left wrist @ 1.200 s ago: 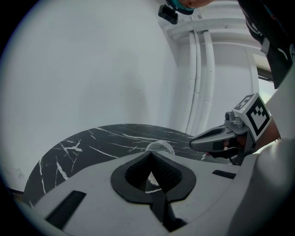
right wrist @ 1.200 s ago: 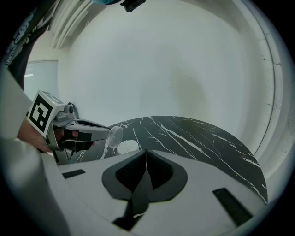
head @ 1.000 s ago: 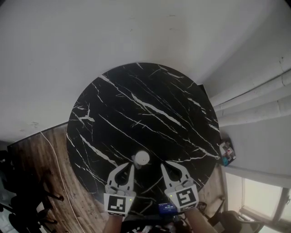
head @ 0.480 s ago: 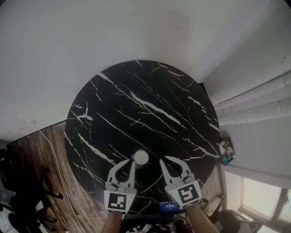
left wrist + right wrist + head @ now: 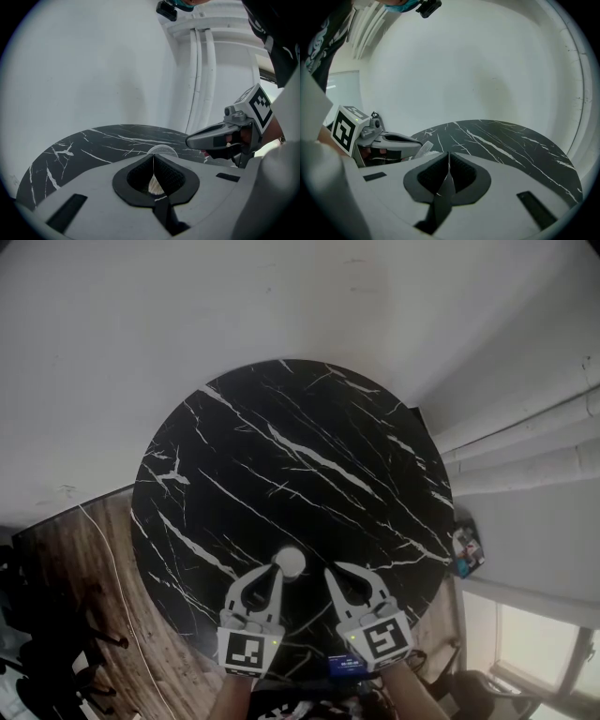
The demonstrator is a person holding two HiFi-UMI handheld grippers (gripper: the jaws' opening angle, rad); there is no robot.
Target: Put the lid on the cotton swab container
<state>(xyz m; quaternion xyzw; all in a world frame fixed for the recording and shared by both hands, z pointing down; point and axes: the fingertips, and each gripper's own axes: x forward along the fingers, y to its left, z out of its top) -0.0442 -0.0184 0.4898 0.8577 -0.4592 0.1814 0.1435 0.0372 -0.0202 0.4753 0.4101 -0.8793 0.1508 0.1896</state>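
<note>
The small round white cotton swab container (image 5: 292,562) stood near the front edge of the round black marble table (image 5: 281,456), just past the left gripper (image 5: 153,159). Both grippers, left and right (image 5: 448,157), were squeezed together on nothing. The clear round lid (image 5: 161,150) looked already on, so maybe only a soft push down was left.

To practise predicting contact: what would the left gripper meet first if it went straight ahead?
Probably the round white cotton swab container, just beyond the shut tips of the left gripper; exact depth is unclear.

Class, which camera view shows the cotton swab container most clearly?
The head view: the cotton swab container sits whole and round on the table, just beyond the left gripper. The left gripper view shows only its top rim above the shut jaws; the right gripper view, a sliver.
</note>
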